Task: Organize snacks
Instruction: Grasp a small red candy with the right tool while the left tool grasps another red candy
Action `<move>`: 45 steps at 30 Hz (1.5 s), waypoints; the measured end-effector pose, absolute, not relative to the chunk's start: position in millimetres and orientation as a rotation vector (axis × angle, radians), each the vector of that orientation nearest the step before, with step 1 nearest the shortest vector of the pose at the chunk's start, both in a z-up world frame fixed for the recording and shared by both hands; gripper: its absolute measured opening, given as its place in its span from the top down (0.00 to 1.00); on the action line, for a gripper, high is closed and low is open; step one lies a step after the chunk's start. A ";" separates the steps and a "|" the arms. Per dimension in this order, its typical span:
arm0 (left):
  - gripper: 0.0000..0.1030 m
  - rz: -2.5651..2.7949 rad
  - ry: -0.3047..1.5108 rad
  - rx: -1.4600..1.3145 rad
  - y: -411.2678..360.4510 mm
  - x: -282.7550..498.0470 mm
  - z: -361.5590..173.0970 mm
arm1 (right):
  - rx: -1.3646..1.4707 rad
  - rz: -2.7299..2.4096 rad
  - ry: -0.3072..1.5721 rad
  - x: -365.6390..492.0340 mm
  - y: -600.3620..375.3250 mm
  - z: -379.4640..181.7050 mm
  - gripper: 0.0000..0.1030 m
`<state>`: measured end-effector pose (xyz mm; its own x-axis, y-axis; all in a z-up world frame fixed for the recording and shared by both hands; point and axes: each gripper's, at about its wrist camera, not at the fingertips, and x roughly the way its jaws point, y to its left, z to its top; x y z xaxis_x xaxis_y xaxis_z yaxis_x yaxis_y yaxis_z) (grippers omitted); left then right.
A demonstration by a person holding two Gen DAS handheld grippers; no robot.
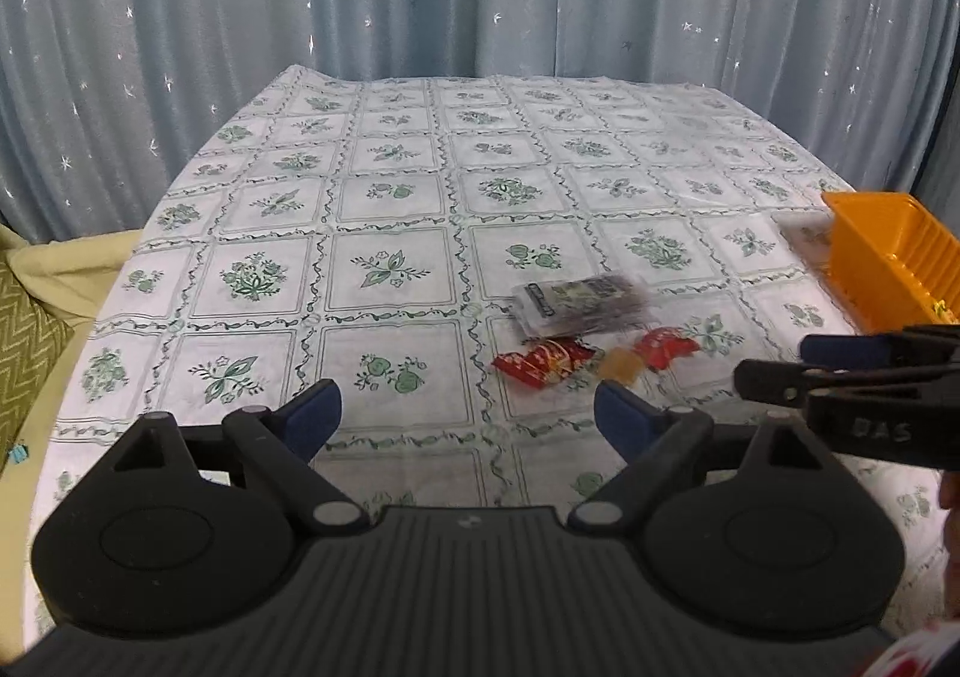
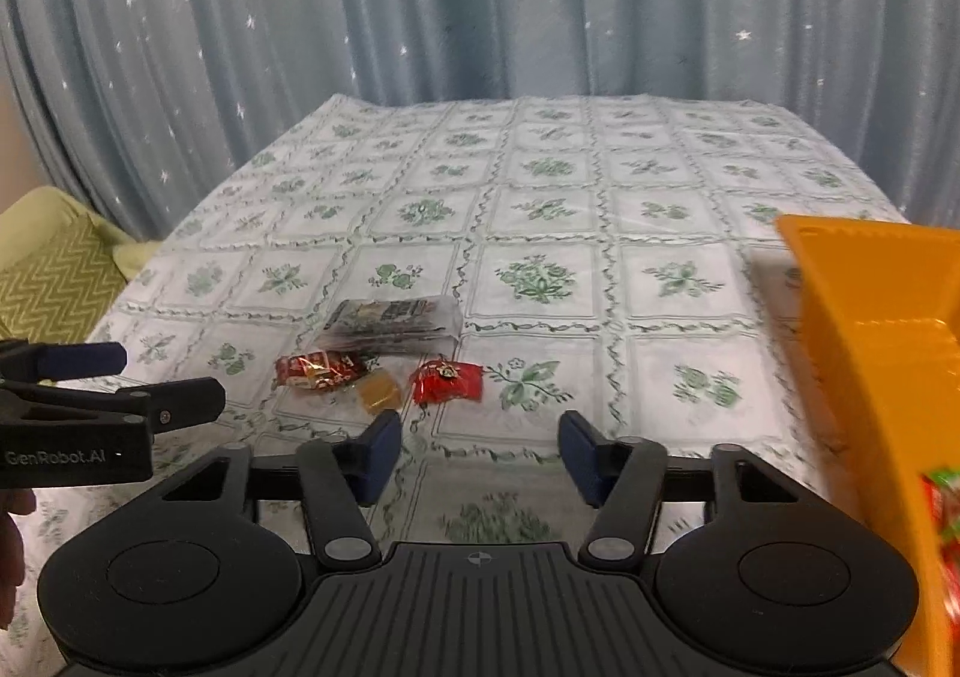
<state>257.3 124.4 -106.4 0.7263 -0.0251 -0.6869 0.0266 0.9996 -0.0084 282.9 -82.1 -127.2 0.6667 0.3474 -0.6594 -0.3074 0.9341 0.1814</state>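
Right wrist view shows the job only partly done: the orange bin (image 2: 876,329) at the right edge of the surface (image 2: 540,209) already holds at least one red-and-green wrapped snack (image 2: 945,503), blurred at the frame's edge, while four items lie loose on the floral cloth. These are a clear packet with dark printing (image 2: 393,326), a long red wrapped candy (image 2: 318,371) just before it, a small amber candy (image 2: 378,395) beside that, and a squarer red wrapped candy (image 2: 449,380) to the right. All four sit close together, well apart from the bin, and their wrappers look crinkled and glossy. The right tongs (image 2: 480,452) stand partly parted with nothing between the blue pads, aimed at the cluster. The left tongs (image 1: 468,410) are spread wide and empty, hovering near the same group. By my judgement, every loose piece must yet go into the bin.
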 end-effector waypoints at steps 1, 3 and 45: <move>0.12 -0.029 0.757 -0.001 125.4 259.4 -109.1 | 0.051 0.373 0.757 287.2 -79.8 -130.4 0.49; 0.12 -0.036 0.762 0.001 125.9 262.9 -115.2 | 0.044 0.382 0.756 295.6 -75.2 -137.1 0.52; 0.70 -0.206 0.768 -0.031 106.6 315.5 -150.2 | 0.056 0.332 0.725 295.7 -93.0 -151.3 0.76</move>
<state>315.5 106.6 -150.2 0.7001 -0.1958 -0.6867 0.1733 0.9795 -0.1026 295.7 -93.0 -151.3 0.6987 0.3172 -0.6412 -0.2785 0.9462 0.1646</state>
